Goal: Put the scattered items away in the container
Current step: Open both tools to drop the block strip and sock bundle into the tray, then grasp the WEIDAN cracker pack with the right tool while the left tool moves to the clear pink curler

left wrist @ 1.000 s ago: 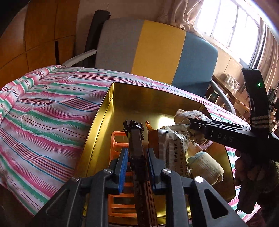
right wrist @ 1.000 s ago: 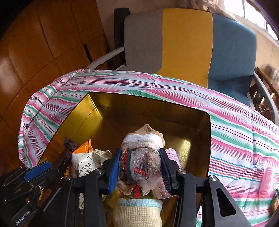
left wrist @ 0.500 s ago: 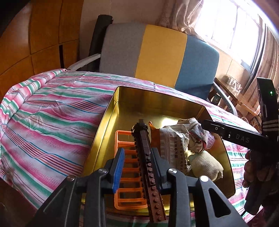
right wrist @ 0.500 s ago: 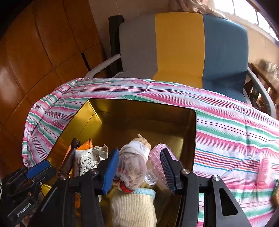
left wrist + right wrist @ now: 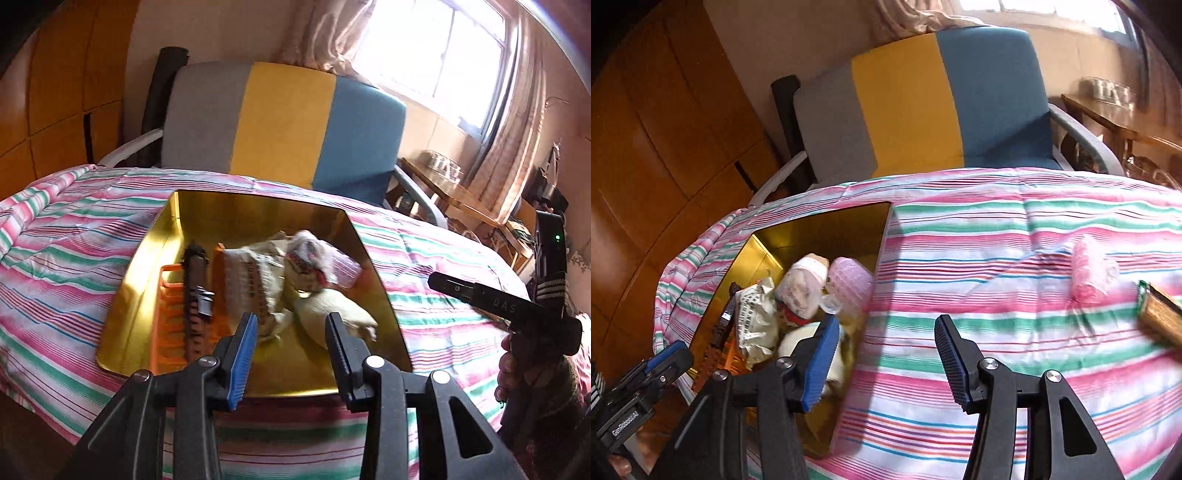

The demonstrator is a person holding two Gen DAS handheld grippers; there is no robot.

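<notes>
The left tool (image 5: 290,354) is hanging just short of the gold container (image 5: 380,291), its jaws opening with nothing between them. Ahead of it and to its left, the brown brick strip (image 5: 195,295) is lying on the orange rack (image 5: 168,325) inside the container. Straight ahead, the printed packet (image 5: 251,280) is leaning against a bagged sock bundle (image 5: 308,258), and a cream sock (image 5: 338,310) is sitting just beyond the tool's right finger.

Over to the right tool (image 5: 882,360): its jaws are opening too, and they are empty, with the container's near corner just to its left and bare striped bedspread (image 5: 997,295) ahead. From here the pile is showing again, with a pink netted bundle (image 5: 849,280) resting against the container's right wall. Further ahead and to the right, a pink roll (image 5: 1089,273) is lying loose on the bedspread, and beside it, at the picture's edge, a wooden-looking block (image 5: 1160,317) with a green end.

So the tidying looks mostly done: most items are in the container, and those two on the bedspread appear to be what is left, the pink roll likely next for the right tool.
</notes>
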